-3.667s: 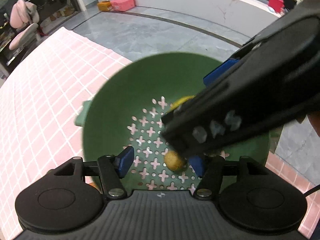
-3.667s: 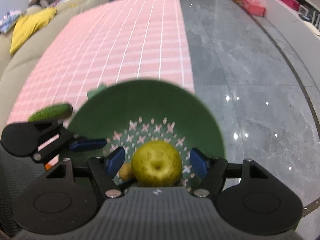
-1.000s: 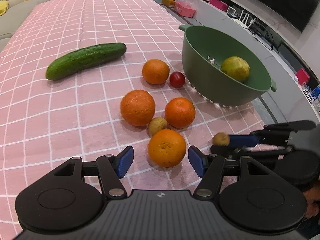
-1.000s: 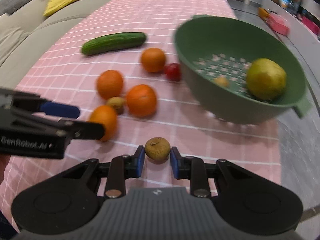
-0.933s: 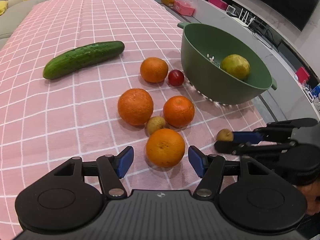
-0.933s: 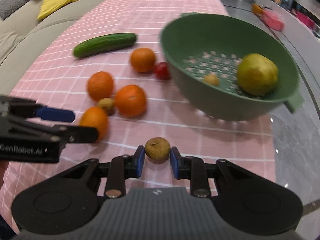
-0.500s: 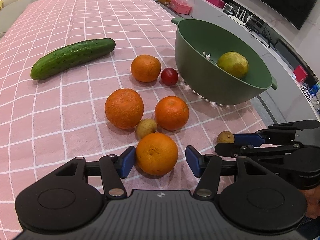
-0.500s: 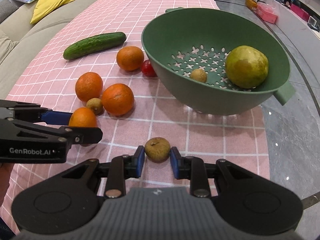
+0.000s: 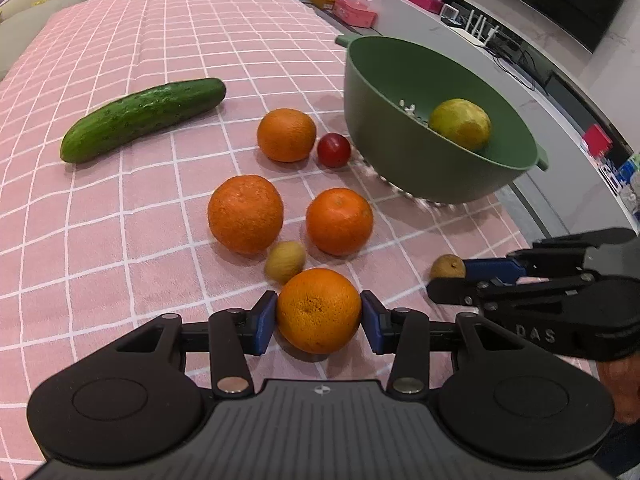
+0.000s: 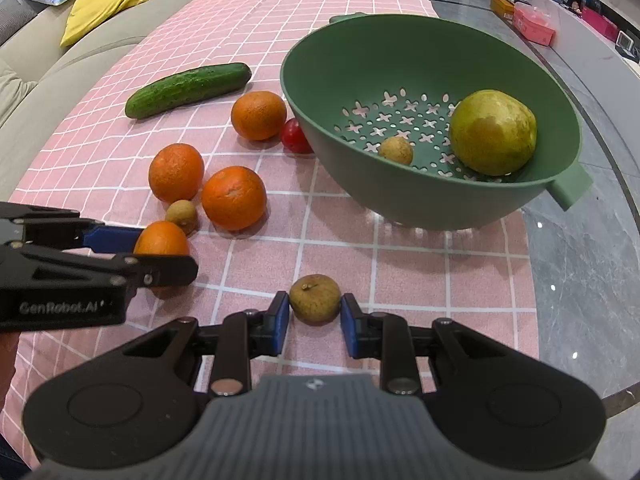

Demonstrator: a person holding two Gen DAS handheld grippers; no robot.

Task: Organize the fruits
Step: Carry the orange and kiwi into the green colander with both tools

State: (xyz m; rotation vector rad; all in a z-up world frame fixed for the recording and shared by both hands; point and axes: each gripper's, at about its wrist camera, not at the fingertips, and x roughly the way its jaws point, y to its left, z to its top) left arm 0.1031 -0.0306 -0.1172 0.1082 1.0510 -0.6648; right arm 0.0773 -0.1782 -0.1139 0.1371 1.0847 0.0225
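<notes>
Pink checked bench: left hand-held gripper (image 9: 319, 318), jaws just closing, clasps a round firm orange (image 9: 319, 310) across its middle, right hand-held gripper (image 10: 315, 319) pinching a small brown fruit (image 10: 315, 299)

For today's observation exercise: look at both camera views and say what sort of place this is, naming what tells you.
Most likely a home living room. A sofa with a yellow cushion runs along one side of the table with the pink checked tablecloth, and a long low media unit stands beyond it.
</notes>
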